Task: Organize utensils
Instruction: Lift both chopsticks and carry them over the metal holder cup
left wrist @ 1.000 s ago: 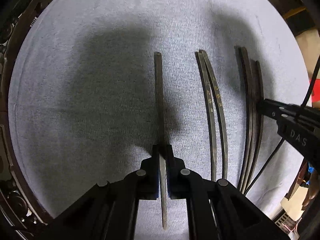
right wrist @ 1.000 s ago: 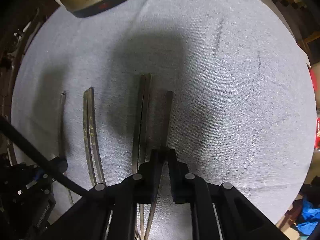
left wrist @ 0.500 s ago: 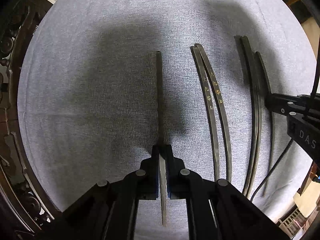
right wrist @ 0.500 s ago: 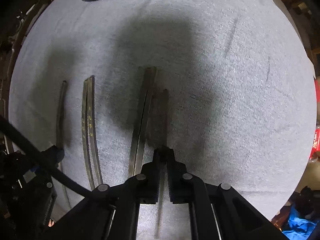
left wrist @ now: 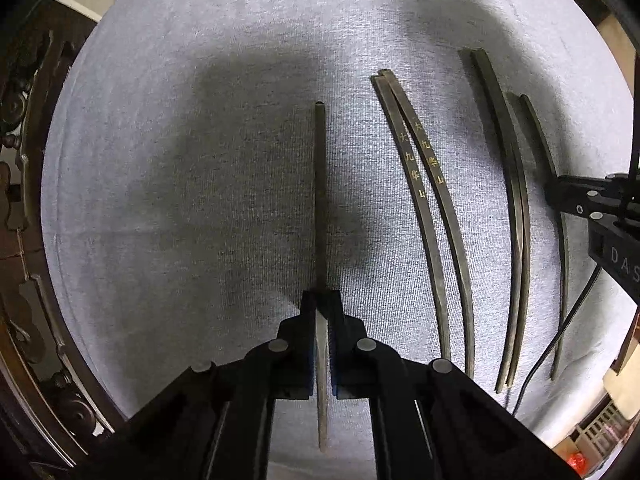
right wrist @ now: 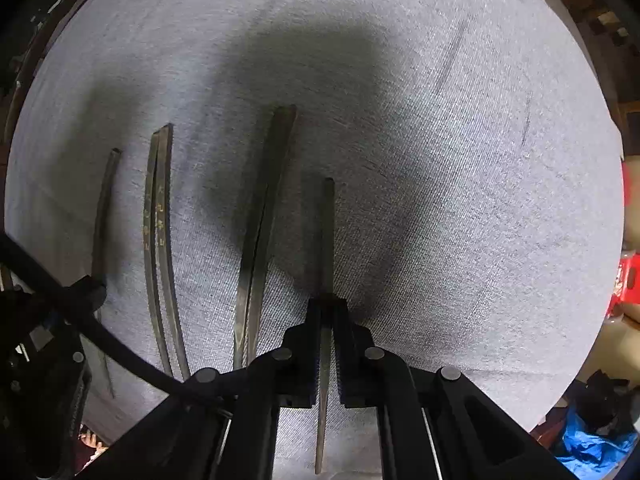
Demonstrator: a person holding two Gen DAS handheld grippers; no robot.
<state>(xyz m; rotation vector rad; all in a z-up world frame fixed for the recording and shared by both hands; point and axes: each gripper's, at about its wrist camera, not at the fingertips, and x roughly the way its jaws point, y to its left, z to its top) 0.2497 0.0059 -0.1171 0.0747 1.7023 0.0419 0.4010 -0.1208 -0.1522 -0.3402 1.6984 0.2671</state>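
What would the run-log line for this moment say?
left claw: shut on single chopstick | right claw: shut on single chopstick | between: two pairs on grey cloth

Matte black two-finger grippers

Left gripper point(left wrist: 323, 312) and right gripper point(right wrist: 329, 320) are showing round grey screws; a black cable point(right wrist: 100, 332) is trailing, white "DAS" lettering showing.

chopsticks: six — two pairs point(left wrist: 424, 216) point(left wrist: 510, 216) lying on the cloth point(left wrist: 180, 160), two singles point(left wrist: 320, 200) point(right wrist: 327, 240) held
grippers: two point(left wrist: 322, 312) point(right wrist: 329, 316)
cloth: one
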